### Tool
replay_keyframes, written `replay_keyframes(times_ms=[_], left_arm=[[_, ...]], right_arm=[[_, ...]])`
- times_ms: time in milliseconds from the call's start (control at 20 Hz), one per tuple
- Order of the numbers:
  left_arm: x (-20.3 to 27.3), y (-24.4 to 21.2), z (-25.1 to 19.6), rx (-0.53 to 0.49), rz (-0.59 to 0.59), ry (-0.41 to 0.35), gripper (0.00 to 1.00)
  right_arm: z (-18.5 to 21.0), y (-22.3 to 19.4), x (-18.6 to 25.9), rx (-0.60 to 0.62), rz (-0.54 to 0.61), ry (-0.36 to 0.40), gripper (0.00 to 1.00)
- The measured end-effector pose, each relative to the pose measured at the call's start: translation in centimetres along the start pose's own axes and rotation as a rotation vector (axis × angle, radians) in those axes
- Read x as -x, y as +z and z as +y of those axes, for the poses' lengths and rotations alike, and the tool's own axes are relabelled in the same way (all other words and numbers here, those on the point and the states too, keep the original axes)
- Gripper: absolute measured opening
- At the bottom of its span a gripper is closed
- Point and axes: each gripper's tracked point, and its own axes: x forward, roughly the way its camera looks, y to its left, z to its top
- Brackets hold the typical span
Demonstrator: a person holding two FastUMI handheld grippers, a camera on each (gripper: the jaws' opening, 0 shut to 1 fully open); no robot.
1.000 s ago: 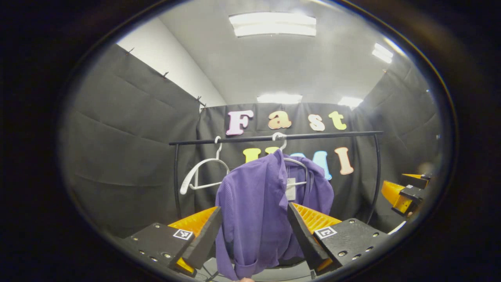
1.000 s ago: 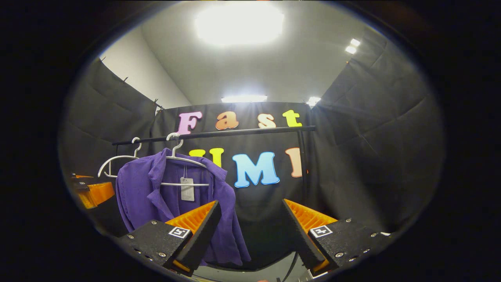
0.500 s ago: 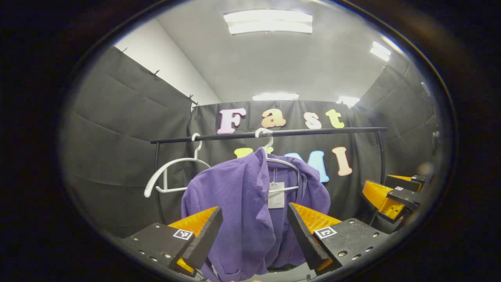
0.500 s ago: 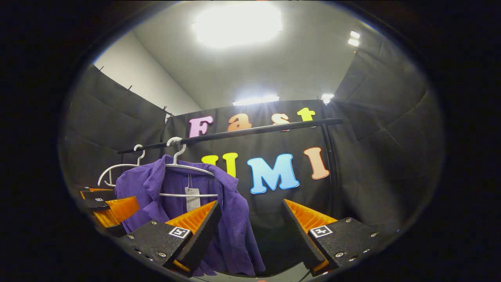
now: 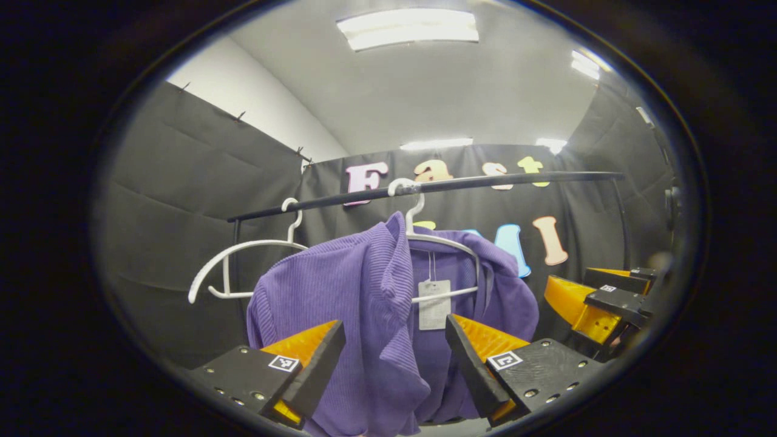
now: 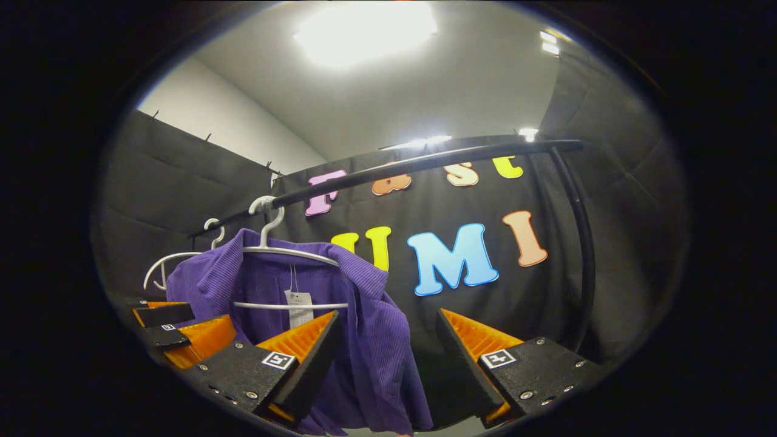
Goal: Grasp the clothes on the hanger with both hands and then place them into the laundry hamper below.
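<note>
A purple shirt (image 5: 370, 303) hangs open on a white hanger (image 5: 446, 243) hooked over a black rail (image 5: 425, 187); a paper tag (image 5: 434, 297) dangles inside its collar. My left gripper (image 5: 394, 364) is open, its fingers standing in front of the shirt's left half without touching it. In the right gripper view the same shirt (image 6: 364, 328) hangs at the left on its hanger (image 6: 285, 250). My right gripper (image 6: 385, 358) is open too, with the shirt's right edge just behind its left finger. The right gripper (image 5: 598, 297) also shows at the far right of the left gripper view.
A second, bare white hanger (image 5: 243, 255) hangs on the rail to the left of the shirt. The rail's right upright (image 6: 580, 243) curves down at the right. Black cloth walls close in on all sides. The left gripper (image 6: 182, 331) appears at the left edge of the right gripper view.
Both grippers have moved closer to the rack and upward; the shirt and rail now look larger. Both stay open, holding nothing.
</note>
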Motion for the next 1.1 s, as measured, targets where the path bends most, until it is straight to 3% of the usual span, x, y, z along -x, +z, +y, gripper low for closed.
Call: replay_keyframes(times_ms=[50, 100, 150, 200, 250, 400, 550, 600, 800, 950, 1000, 1100], left_arm=[[-0.4, -0.2, 0.0, -0.004, 0.004, 0.008, 1.00], [-1.0, -0.4, 0.0, -0.007, 0.006, 0.015, 0.89], [-1.5, -0.7, 0.0, -0.011, 0.009, 0.025, 0.89], [-2.1, -1.1, 0.1, -0.016, 0.014, 0.035, 1.00], [-2.6, -1.5, 0.3, -0.023, 0.020, 0.050, 0.96], [-3.5, -2.7, 1.4, -0.028, 0.041, 0.105, 1.00], [-4.1, -4.1, 1.9, -0.038, 0.072, 0.133, 0.89], [-4.3, -4.4, 1.9, -0.041, 0.081, 0.132, 1.00], [-5.1, -4.9, 2.7, -0.046, 0.085, 0.166, 1.00], [-6.0, -5.7, 3.4, -0.065, 0.095, 0.205, 0.86], [-6.2, -6.0, 3.5, -0.070, 0.101, 0.218, 0.93], [-6.4, -6.4, 4.0, -0.067, 0.116, 0.240, 0.93]], right_arm=[[0.0, -0.5, -0.7, -0.004, 0.014, 0.007, 0.95], [0.1, -0.9, -1.6, -0.005, 0.023, 0.015, 0.95], [0.0, -1.3, -2.4, -0.006, 0.033, 0.023, 0.94], [0.1, -1.9, -3.2, -0.009, 0.044, 0.034, 0.94], [0.4, -2.4, -3.8, -0.013, 0.057, 0.047, 0.94], [1.0, -4.3, -5.4, -0.019, 0.097, 0.084, 0.94], [1.0, -6.4, -6.9, -0.012, 0.134, 0.076, 0.93], [1.3, -7.1, -7.4, -0.016, 0.150, 0.078, 0.93], [2.6, -9.3, -9.1, -0.038, 0.207, 0.102, 0.93], [2.9, -10.2, -10.3, -0.052, 0.229, 0.080, 0.92], [2.8, -10.2, -10.7, -0.059, 0.226, 0.068, 0.90], [2.7, -10.4, -11.0, -0.053, 0.227, 0.046, 0.79]])
